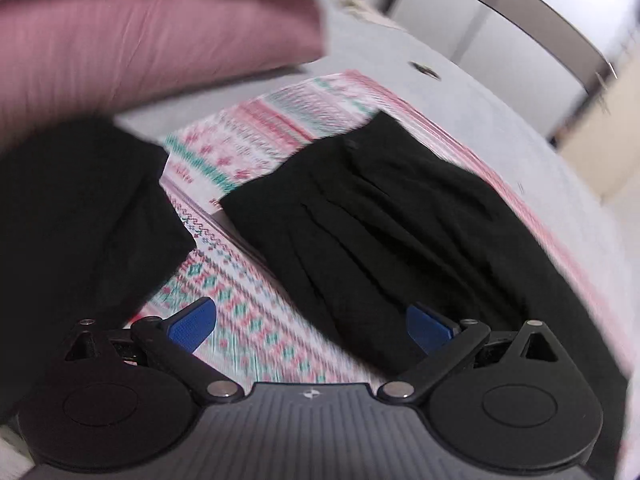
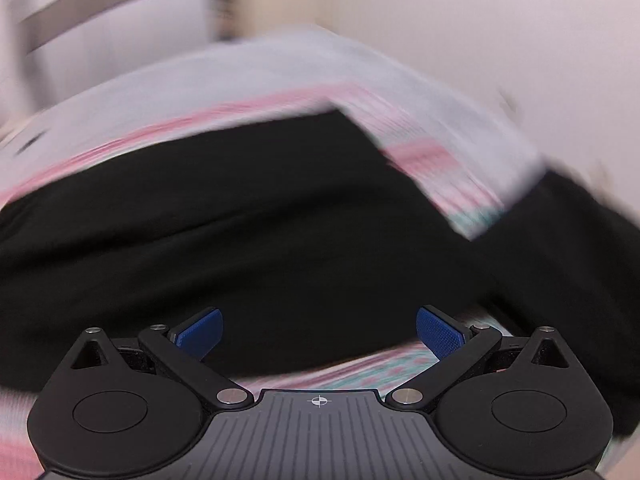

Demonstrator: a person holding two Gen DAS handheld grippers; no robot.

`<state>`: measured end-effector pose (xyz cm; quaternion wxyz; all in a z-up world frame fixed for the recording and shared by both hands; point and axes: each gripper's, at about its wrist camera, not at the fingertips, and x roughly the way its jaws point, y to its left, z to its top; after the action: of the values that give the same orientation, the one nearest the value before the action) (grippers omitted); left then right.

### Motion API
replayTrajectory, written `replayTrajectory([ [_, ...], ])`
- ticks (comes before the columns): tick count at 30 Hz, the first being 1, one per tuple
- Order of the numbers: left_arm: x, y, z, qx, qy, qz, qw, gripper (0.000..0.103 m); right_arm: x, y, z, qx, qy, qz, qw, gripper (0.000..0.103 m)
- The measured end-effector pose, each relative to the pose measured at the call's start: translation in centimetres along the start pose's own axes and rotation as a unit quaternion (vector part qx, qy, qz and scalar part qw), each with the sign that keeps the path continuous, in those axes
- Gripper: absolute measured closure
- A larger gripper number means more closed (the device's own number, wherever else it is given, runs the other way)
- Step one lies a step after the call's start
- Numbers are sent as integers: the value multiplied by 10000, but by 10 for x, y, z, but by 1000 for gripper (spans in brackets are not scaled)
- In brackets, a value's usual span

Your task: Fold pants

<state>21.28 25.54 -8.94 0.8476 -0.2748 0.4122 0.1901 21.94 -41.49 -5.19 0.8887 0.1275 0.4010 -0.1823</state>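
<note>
Black pants (image 1: 400,232) lie spread on a pink, white and teal patterned cloth (image 1: 248,148). In the left wrist view one black part runs up the right side and another black part (image 1: 72,216) lies at the left. My left gripper (image 1: 312,326) hangs open above the cloth, its right blue pad by the pants' edge, nothing between the fingers. In the right wrist view the pants (image 2: 240,220) fill the middle, blurred. My right gripper (image 2: 319,332) is open just over the pants' near edge, holding nothing.
A pink cushion or bedding (image 1: 140,44) rises at the back left. The patterned cloth lies on a pale grey surface (image 1: 480,112) with a small dark mark (image 1: 426,69). White cabinet doors (image 1: 512,36) stand beyond. A pale wall (image 2: 480,32) is behind the right view.
</note>
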Motion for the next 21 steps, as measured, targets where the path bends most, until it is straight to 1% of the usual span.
replayTrajectory([
  [1, 15, 10, 7, -248, 91, 30, 9996, 0, 15, -19, 8, 398, 82, -225, 9989, 0],
  [2, 28, 17, 11, -408, 248, 62, 9988, 0, 28, -34, 11, 686, 72, -398, 9968, 1],
  [3, 41, 24, 16, -561, 379, 87, 9977, 0, 39, -48, 9, 908, 134, -462, 9947, 2],
  [4, 59, 32, 25, -756, 463, 37, 9961, 0, 50, -59, 5, 1123, 270, -433, 9924, 11],
  [5, 69, 37, 29, -847, 515, 12, 9951, 0, 59, -69, -1, 1352, 434, -355, 9892, 25],
  [6, 77, 43, 33, -885, 536, -37, 9946, 0, 66, -78, -6, 1565, 608, -272, 9854, 27],
  [7, 85, 43, 36, -879, 454, -63, 9951, 0, 65, -82, -7, 1628, 574, -267, 9846, 34],
  [8, 87, 39, 38, -805, 317, -61, 9962, 1, 61, -79, -8, 1554, 447, -287, 9864, 49],
  [9, 87, 30, 40, -659, 133, -93, 9977, 4, 61, -79, -7, 1450, 376, -340, 9881, 55],
  [10, 88, 26, 42, -505, 15, -185, 9986, 15, 63, -78, -8, 1407, 420, -415, 9883, 61],
  [11, 91, 19, 43, -359, -27, -190, 9992, 29, 64, -75, -8, 1399, 462, -469, 9880, 64],
  [12, 93, 11, 42, -162, -54, -3, 9999, 35, 64, -74, -9, 1378, 426, -475, 9884, 70],
  [13, 95, 2, 40, 176, -140, 205, 9995, 48, 65, -74, -6, 1358, 391, -439, 9890, 87],
  [14, 94, -1, 39, 326, -201, 173, 9991, 62, 62, -72, -7, 1337, 359, -388, 9896, 100],
  [15, 93, 2, 40, 293, -249, 23, 9993, 71, 62, -72, -6, 1356, 324, -306, 9898, 101],
  [16, 87, 8, 41, 115, -284, -166, 9994, 72, 62, -74, -6, 1397, 263, -237, 9896, 101],
  [17, 79, 13, 42, -9, -374, -207, 9991, 72, 64, -75, -4, 1402, 178, -228, 9897, 102],
  [19, 62, 18, 45, 0, -602, -182, 9980, 72, 57, -81, -2, 1550, -90, -169, 9877, 102],
  [21, 50, 25, 46, -125, -655, -310, 9973, 72, 46, -93, -2, 1819, -298, 65, 9828, 102],
])
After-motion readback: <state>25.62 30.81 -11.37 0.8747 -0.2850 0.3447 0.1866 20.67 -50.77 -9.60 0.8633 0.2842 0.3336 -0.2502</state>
